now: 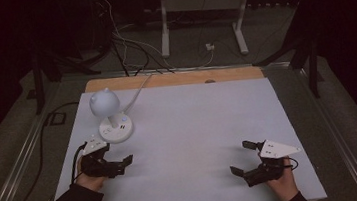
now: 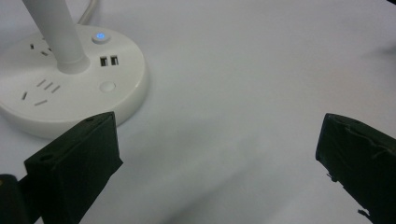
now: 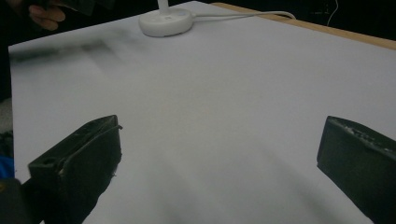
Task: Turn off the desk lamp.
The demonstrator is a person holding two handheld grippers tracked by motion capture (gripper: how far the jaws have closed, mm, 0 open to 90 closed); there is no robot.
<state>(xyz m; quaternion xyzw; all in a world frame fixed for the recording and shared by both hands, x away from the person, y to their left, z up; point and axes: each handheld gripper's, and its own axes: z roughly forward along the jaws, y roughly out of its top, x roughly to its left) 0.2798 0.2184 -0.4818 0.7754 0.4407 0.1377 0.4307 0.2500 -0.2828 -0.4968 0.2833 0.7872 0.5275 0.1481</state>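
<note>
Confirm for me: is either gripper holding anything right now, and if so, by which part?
Nothing is held. The left gripper and the right gripper both have their jaws wide apart over the bare white table; the desk lamp stands untouched.

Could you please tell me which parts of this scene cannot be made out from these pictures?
- Lamp head: the left gripper view cuts it off at the top edge; just the stem and base show.
- Where the lamp's cable plugs in: lost in the dark beyond the table in the high view.
- Base markings: too small in the high view.
- Left hand-held gripper: cropped by the right gripper view's top edge.
</note>
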